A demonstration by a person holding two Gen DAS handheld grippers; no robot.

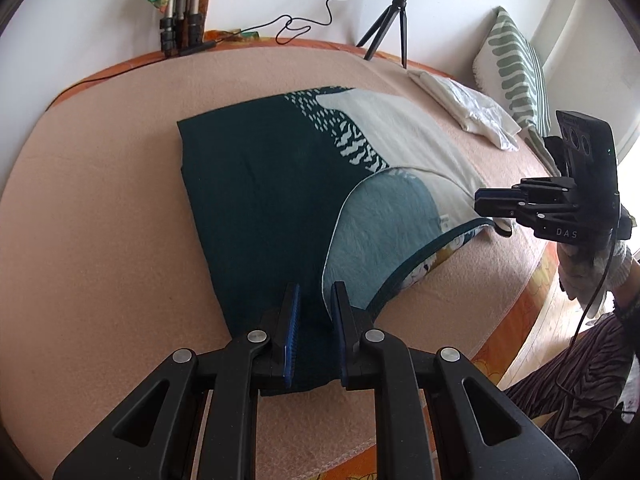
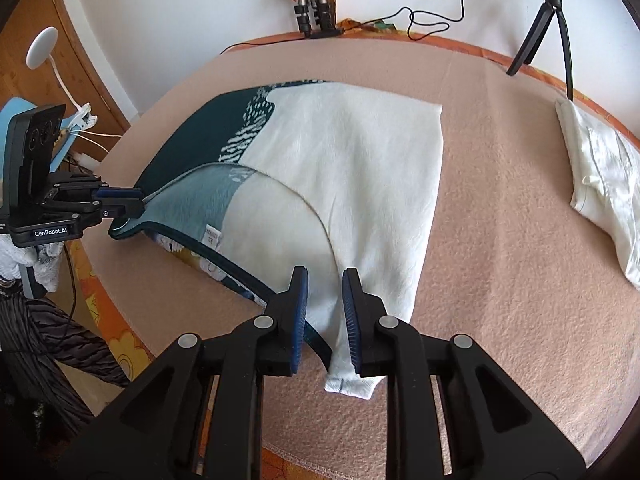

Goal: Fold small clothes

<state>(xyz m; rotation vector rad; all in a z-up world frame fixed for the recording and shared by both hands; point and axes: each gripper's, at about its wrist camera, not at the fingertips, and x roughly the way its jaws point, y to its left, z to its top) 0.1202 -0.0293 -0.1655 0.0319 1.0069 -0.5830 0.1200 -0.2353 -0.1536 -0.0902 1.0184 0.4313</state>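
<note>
1. Two grippers hold the garment [image 2: 344,152], spread on the bed's blanket [image 2: 500,240]: left gripper [image 1: 314,320] jaws pinch the dark near corner, right gripper [image 2: 324,316] jaws pinch the white one.
2. Lift both corners level, carrying them far together, so the edges align.

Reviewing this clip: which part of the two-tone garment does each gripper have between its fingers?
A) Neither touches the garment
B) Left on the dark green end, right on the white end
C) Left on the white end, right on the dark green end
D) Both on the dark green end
B: the left gripper has dark green cloth of the garment between its fingers, and the right gripper has the white corner.
</note>
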